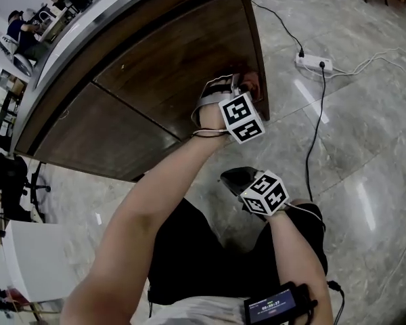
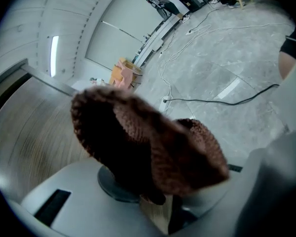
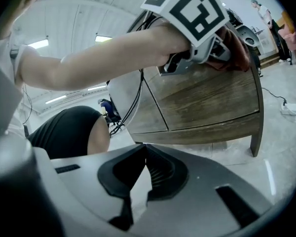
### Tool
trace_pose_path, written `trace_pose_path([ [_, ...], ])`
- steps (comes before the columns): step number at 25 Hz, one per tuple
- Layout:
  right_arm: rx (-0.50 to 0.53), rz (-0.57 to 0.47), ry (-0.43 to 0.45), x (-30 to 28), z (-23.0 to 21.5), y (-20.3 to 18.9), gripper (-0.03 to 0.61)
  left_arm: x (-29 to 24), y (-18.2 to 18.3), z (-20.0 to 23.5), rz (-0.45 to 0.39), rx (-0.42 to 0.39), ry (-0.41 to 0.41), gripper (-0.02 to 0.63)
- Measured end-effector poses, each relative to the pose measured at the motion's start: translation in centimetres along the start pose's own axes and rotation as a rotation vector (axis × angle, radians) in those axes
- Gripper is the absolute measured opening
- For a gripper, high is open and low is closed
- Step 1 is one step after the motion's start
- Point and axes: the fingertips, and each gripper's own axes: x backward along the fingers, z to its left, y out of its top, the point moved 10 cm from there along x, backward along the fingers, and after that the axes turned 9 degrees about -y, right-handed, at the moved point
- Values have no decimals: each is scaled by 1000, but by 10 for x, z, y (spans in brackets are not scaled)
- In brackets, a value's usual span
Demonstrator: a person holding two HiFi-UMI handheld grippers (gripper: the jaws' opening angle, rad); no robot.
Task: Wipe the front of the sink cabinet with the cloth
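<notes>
The sink cabinet (image 1: 169, 66) has a dark wood front with two doors under a pale counter. My left gripper (image 1: 238, 87) is at the front's right edge, low on the right door, and is shut on a brown knitted cloth (image 1: 250, 83). In the left gripper view the cloth (image 2: 148, 147) bulges over the jaws and hides their tips, with wood grain at the left. The right gripper view shows the cloth (image 3: 234, 46) lying against the cabinet (image 3: 207, 102). My right gripper (image 1: 234, 177) hangs lower, off the cabinet, its jaws (image 3: 144, 149) shut and empty.
A white power strip (image 1: 313, 61) lies on the grey marble floor right of the cabinet, with a black cable (image 1: 317, 134) running toward me. The cabinet's right leg (image 3: 256, 132) stands on the floor. Office chairs (image 1: 17, 181) are at the left. My dark-clothed knees (image 1: 203, 249) are below.
</notes>
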Motion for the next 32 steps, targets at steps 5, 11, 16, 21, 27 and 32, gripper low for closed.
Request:
trace_pose_path([
  [5, 5, 3, 27, -7, 0, 1, 12, 20, -39, -2, 21, 31, -9, 123],
  [11, 9, 12, 62, -19, 2, 1, 12, 42, -82, -7, 53, 103, -47, 123],
  [16, 9, 24, 98, -32, 8, 1, 12, 58, -125, -18, 108, 114, -54, 123],
  [21, 28, 56, 144, -51, 17, -1, 12, 77, -171, -24, 144, 278, -75, 123],
  [27, 33, 79, 158, -66, 20, -2, 12, 95, -238, -35, 194, 546, -142, 123],
  [32, 28, 90, 146, -67, 15, -4, 12, 101, -282, -36, 151, 908, -221, 123],
])
